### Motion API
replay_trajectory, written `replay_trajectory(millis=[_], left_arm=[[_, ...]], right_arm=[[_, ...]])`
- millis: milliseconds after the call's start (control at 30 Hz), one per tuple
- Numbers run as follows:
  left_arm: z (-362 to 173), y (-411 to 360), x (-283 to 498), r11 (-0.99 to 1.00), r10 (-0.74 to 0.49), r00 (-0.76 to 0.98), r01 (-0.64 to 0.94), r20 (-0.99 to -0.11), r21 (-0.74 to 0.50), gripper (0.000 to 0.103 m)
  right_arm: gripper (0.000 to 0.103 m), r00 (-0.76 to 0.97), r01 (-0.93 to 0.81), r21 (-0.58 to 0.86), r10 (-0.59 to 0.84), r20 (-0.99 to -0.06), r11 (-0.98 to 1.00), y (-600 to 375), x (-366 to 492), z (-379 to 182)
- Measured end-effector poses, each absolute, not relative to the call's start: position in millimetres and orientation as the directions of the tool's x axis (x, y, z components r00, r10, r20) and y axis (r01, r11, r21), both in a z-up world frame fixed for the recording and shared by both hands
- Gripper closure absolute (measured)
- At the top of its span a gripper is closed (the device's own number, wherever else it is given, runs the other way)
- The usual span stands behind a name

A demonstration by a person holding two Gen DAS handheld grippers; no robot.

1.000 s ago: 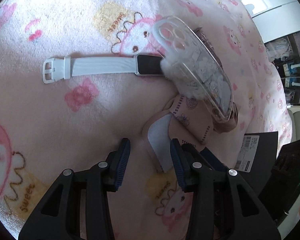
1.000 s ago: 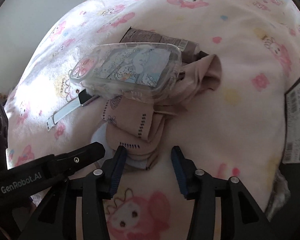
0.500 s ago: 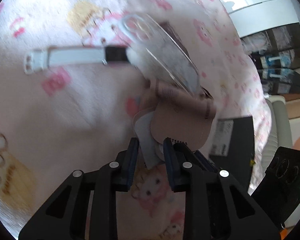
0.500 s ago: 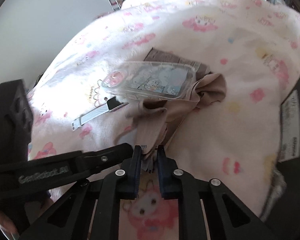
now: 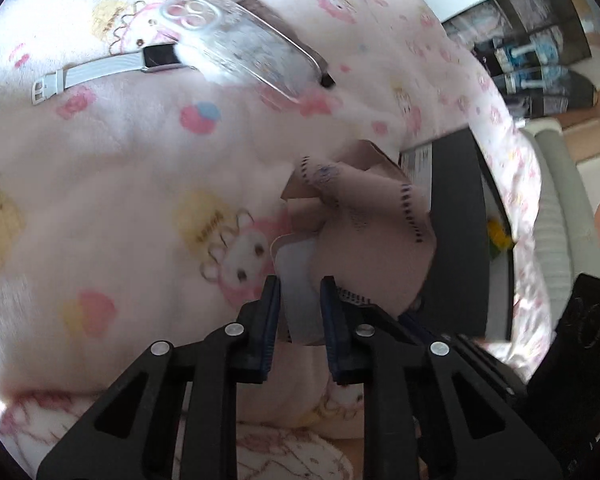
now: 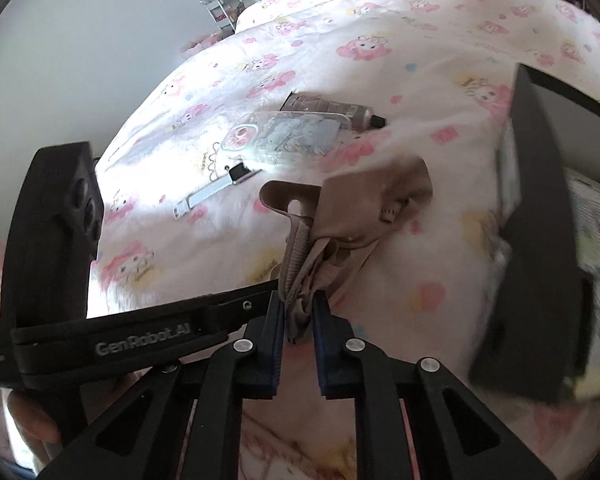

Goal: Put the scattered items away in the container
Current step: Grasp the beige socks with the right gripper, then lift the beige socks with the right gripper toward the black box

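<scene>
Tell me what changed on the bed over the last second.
Both grippers closed on the beige socks: left gripper and right gripper have just been closing, then lifted them off the pile toward the black container. Phone case, watch and brown tube stayed put.

I take the phone case (image 5: pixel 240 40) as my landmark on the blanket (image 5: pixel 120 184). The watch (image 5: pixel 112 68) lies left of it, one end under its edge. A tube (image 6: pixel 332 106) lies behind it. The socks (image 5: pixel 364 236) hang nearer me, right of it, beside the container (image 6: pixel 540 216).
</scene>
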State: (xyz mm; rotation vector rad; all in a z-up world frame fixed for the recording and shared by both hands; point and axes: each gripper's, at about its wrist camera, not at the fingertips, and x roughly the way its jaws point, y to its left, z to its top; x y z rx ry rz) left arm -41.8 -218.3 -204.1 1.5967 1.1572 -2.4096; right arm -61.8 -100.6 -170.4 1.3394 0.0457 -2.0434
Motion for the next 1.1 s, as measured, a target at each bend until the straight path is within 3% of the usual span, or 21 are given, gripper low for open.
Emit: replay_trajectory(millis=[300,633,733,1000,1100], left_arm=[[-200,-172,-36,-0.796,0.426,-0.425,0.245,-0.799,-0.554,0.083],[-208,-192,-50,-0.725,0.414,-0.473,0.345,-0.778,-0.596,0.081],[-212,-173,-60,-0.74,0.436,-0.445,0.316,-0.782,-0.593,0.077],[-217,-123,-60,-0.837,0.437,-0.335,0.187,-0.835,-0.514,0.078],[-216,-118,-58,-0.813,0.5,-0.316,0.148,-0.806,-0.562,0.078]], right_arm=[[0.091,-0.237,0.524,0.337,-0.515,-0.824,-0.782,-45,-50,-172],[0.091,-0.224,0.455,0.381,-0.518,-0.826,-0.805,-5,-54,-175],[0.091,-0.214,0.45,0.386,-0.517,-0.829,-0.805,-5,-56,-178],[0.091,-0.211,0.448,0.35,-0.477,-0.853,-0.823,2,-58,-190],[0.092,-0.224,0.452,0.35,-0.484,-0.846,-0.821,12,-52,-180]])
